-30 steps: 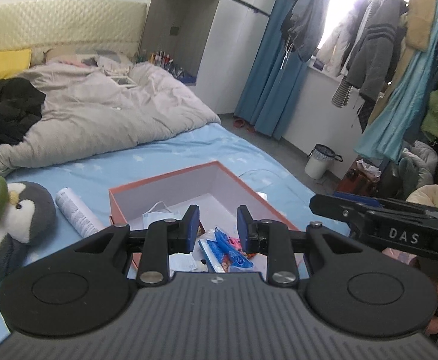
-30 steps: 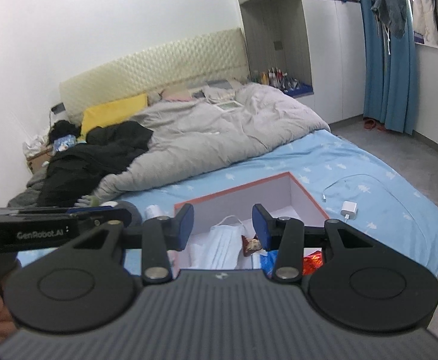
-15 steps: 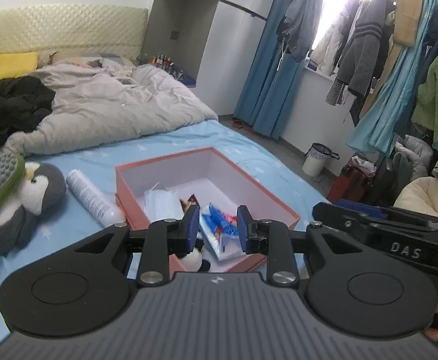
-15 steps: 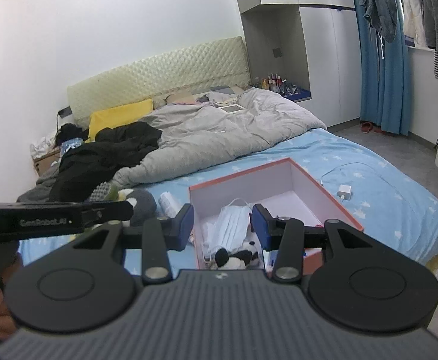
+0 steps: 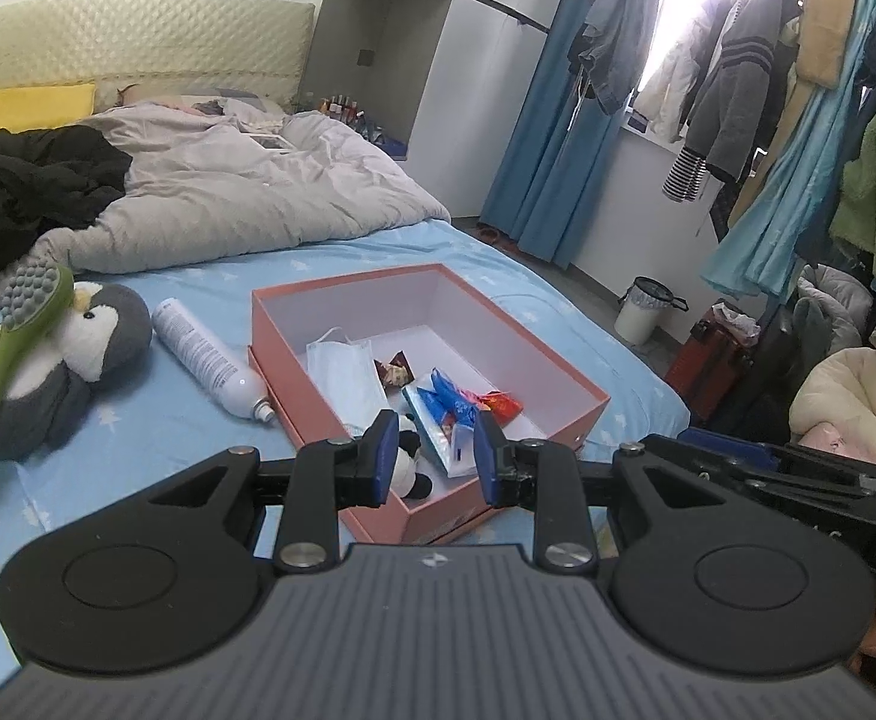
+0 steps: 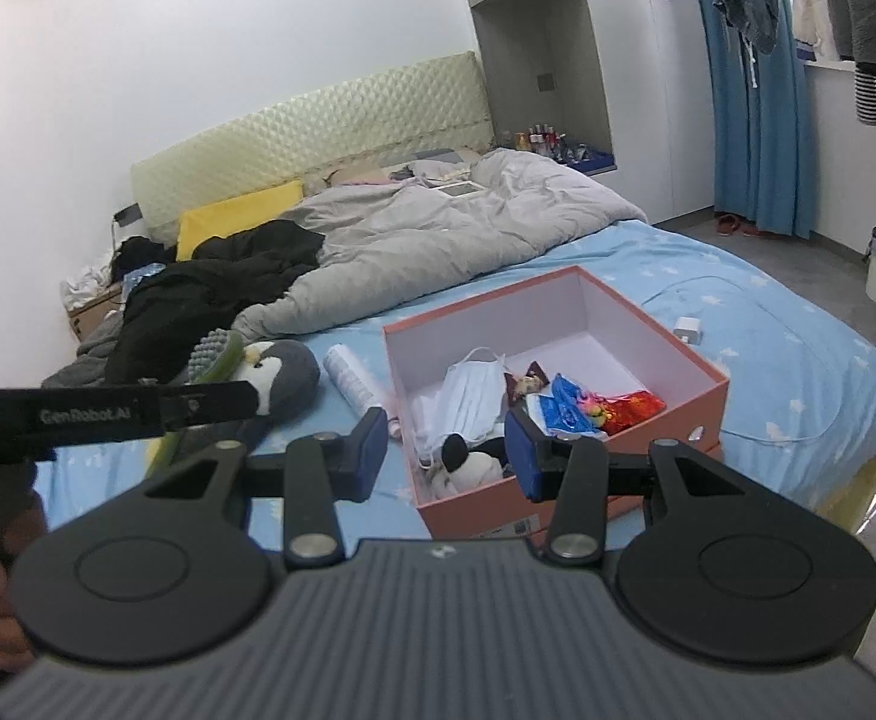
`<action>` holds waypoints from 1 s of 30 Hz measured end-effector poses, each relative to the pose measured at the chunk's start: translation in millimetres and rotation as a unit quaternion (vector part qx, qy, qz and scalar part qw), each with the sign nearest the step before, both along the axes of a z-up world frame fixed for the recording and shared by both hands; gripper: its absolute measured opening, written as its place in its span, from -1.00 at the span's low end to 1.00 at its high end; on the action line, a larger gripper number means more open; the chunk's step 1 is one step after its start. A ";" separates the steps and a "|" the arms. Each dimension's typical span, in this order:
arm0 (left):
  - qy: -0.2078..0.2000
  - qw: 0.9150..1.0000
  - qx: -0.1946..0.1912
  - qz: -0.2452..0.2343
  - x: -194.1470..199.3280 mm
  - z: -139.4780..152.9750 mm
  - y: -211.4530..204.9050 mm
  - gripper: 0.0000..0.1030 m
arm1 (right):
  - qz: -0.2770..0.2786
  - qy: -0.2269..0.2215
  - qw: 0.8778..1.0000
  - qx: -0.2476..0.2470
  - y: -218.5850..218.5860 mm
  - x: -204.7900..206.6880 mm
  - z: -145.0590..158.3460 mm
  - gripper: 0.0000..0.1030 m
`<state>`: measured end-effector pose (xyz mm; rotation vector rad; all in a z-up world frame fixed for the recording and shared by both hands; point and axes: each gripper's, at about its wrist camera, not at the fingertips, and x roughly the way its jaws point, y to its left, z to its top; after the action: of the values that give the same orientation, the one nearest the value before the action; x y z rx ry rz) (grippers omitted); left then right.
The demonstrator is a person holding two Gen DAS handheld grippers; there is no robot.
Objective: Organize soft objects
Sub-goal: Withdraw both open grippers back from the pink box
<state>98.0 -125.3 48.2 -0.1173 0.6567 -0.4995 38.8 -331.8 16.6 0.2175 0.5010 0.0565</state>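
You hold both the left gripper (image 5: pixel 432 457) and right gripper (image 6: pixel 447 455) part-open and empty near the open pink cardboard box (image 5: pixel 564 375), ready to pick the grey plush penguin (image 5: pixel 87 339) at left.

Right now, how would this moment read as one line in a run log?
left gripper: open, empty | right gripper: open, empty | pink box: on bed, holds face mask, toy panda | penguin plush: outside box

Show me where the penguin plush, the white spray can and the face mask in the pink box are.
penguin plush (image 5: pixel 93 330), left wrist view, on its white face.
white spray can (image 5: pixel 198 354), left wrist view, mid-body, lying on the blue sheet.
face mask (image 6: pixel 468 399), right wrist view, on its pleated centre.
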 end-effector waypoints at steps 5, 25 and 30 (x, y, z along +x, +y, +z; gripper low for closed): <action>0.004 1.000 0.007 0.002 -1.6 -3.4 -1.6 -0.38 | 0.000 0.002 1.000 -0.006 1.5 -2.1 -5.0 -0.10; 0.009 1.000 0.021 -0.006 3.2 -9.1 -5.0 -0.38 | -0.026 0.002 1.000 -0.015 -0.9 -3.9 -8.2 -0.10; 0.009 1.000 0.021 -0.005 2.8 -9.5 -4.8 -0.37 | -0.028 0.001 0.999 -0.020 -2.2 -3.5 -6.4 -0.10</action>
<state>100.8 -130.1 38.7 -0.0798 0.6855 -0.4953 35.3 -334.0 10.2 0.1919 0.4973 -0.0082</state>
